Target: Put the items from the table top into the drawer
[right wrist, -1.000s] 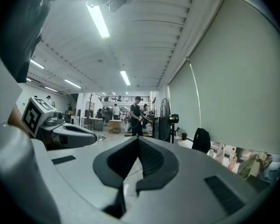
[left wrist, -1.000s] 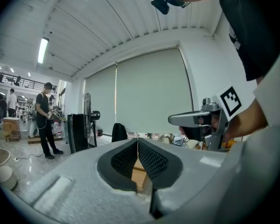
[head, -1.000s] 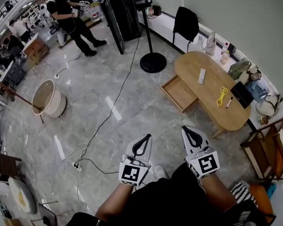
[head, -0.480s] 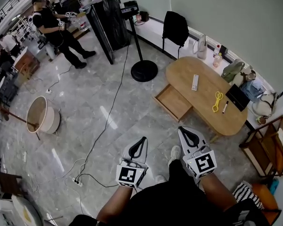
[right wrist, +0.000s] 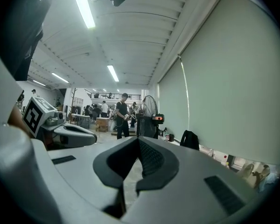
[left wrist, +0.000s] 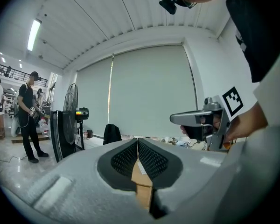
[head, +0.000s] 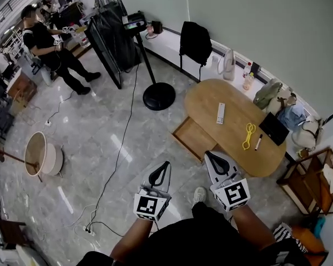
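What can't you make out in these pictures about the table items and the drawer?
Yellow item: head view, too small to identify.
Drawer: head view, too small to show any small contents.
Table top: left gripper view, hidden behind the left claw; right gripper view, behind the right claw.

Open workshop hall: marble floor [head: 94,121], trailing cables [head: 120,148], big fan [head: 107,4].

Empty hand-held gripper [right wrist: 139,143], jaws together
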{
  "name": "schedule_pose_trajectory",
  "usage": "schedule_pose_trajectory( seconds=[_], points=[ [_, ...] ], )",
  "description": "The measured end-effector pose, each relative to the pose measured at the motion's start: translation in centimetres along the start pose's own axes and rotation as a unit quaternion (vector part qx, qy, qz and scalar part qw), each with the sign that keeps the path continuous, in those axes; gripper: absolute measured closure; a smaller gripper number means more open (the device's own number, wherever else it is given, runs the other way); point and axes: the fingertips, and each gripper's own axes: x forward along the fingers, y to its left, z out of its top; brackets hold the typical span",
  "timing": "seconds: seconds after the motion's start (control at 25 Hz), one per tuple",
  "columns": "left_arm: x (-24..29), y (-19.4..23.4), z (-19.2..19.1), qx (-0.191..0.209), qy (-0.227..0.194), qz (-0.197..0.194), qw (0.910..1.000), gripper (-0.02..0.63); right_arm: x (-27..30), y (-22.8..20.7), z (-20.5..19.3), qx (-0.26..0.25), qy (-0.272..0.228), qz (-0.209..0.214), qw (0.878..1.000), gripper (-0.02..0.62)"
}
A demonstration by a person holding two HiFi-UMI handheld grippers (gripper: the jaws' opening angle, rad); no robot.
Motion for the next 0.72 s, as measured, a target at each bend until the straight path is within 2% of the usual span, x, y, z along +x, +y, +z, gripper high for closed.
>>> schedule_pose_trajectory(
  seconds=[0.36,0.6,0.72],
  points=[
    [9.4,1.7,1.9,0.005,0.003,-0.004,1.0000,0.588,4.7,-8.2,-0.8,0.016,0.009,-0.009,1.000,0.598],
    [13.4,3.8,2.5,-0.036,-0.012,-0.011,0.9992,0.588,8.1,-10.9,-1.3,0.024,0.012,-0.012,1.000,0.598],
    [15.9,6.1,2.2,-0.043,-0.016,-0.014,0.9988,0.588,11.1,-12.3,-0.8,0.015,0.007,-0.015,1.000,0.598]
  ],
)
